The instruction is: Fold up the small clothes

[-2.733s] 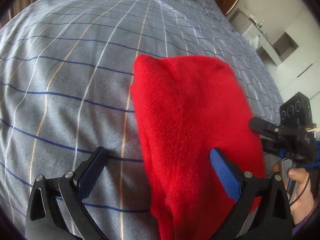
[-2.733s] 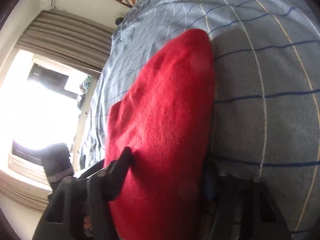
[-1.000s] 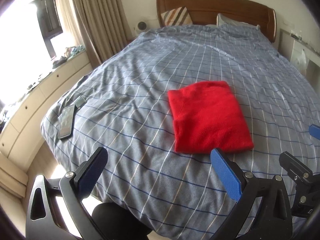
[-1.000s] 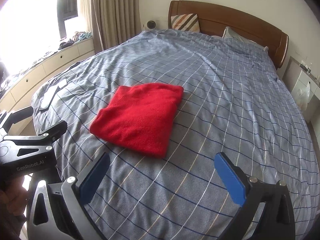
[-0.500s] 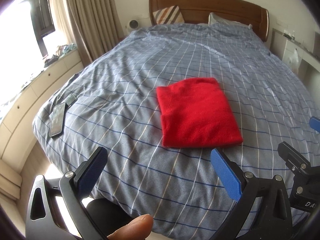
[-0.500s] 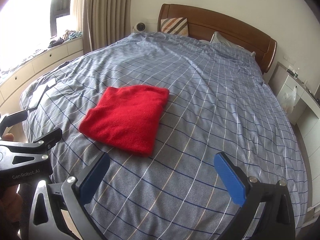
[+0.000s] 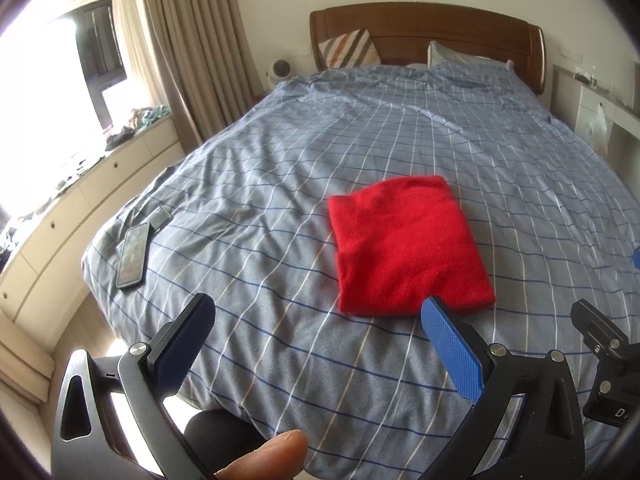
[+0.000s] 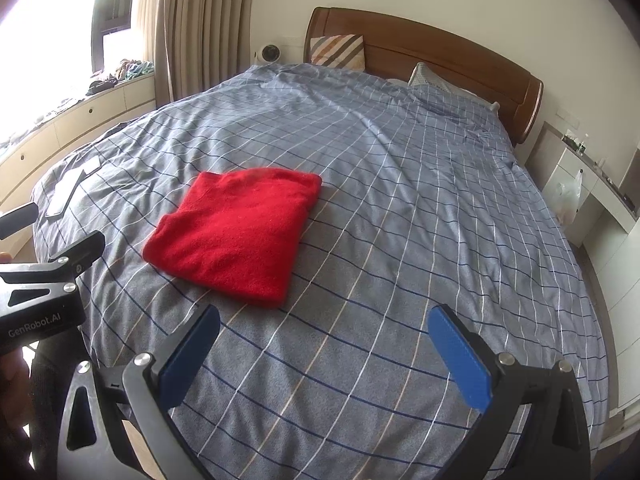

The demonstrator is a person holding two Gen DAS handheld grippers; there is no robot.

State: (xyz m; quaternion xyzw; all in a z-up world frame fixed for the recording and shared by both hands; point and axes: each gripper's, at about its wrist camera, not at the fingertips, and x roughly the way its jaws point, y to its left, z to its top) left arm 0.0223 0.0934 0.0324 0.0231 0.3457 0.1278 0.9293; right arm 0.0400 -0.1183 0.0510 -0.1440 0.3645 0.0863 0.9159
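Note:
A red garment point(image 7: 408, 244) lies folded into a flat rectangle on the blue checked bed cover point(image 7: 280, 184); it also shows in the right wrist view point(image 8: 236, 232). My left gripper point(image 7: 318, 314) is open and empty, held back above the bed's near edge, well short of the garment. My right gripper point(image 8: 326, 324) is open and empty, also held back from the garment. The right gripper's body shows at the right edge of the left wrist view point(image 7: 608, 364), and the left gripper's body at the left edge of the right wrist view point(image 8: 40, 292).
A phone point(image 7: 134, 254) and a small card point(image 7: 160, 218) lie on the bed's left corner. A wooden headboard point(image 7: 424, 36) with pillows stands at the far end. Low drawers point(image 7: 60, 216) run under the window at the left. A white desk point(image 8: 592, 188) stands at the right.
Both grippers let go of the red garment and pulled far back from it. In the last half second the views have shifted only slightly.

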